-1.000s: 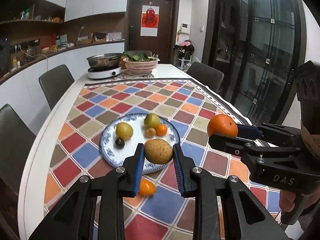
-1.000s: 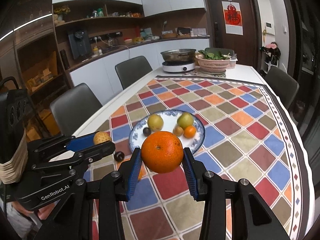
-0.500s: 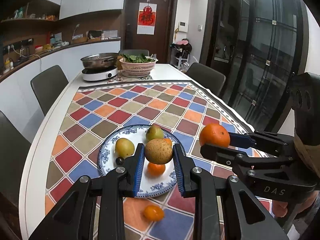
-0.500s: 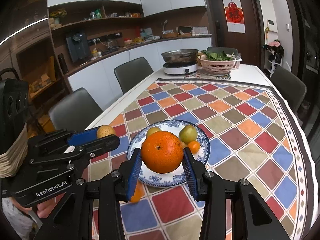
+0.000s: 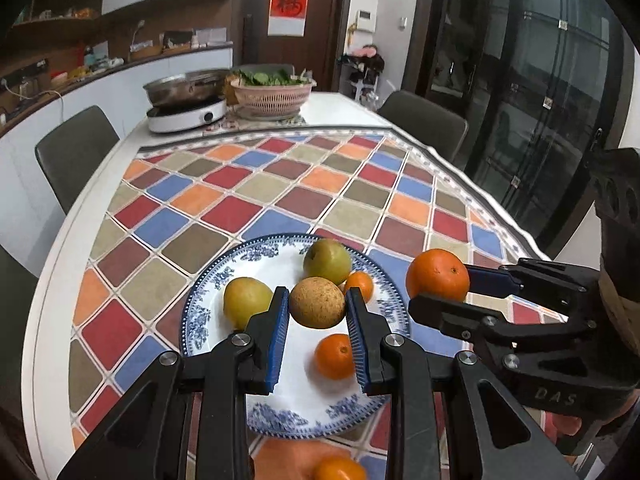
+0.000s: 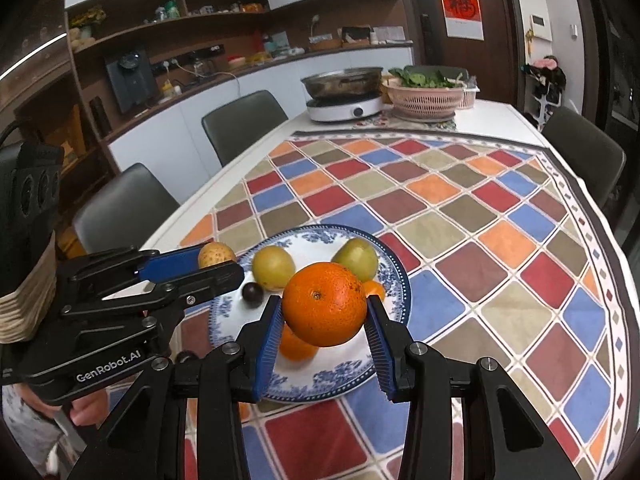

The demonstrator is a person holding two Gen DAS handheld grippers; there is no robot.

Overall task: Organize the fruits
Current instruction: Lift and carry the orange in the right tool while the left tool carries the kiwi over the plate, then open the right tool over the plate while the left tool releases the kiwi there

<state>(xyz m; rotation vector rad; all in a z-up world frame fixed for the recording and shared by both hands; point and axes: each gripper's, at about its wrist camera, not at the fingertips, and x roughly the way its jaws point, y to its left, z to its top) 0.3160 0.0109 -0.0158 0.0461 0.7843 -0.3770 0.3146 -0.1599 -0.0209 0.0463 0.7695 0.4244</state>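
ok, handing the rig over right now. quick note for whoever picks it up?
Left hand-held gripper: shut on the brown round fruit, held above the blue-patterned plate.
Right hand-held gripper: shut on the large orange, also held over the plate.
On the plate: two yellow-green pears, two small oranges, a dark plum.
Done: those five fruits are plated.
Left: set down both held fruits in the open part of the plate, then collect the small orange lying on the tablecloth near the plate's front edge.
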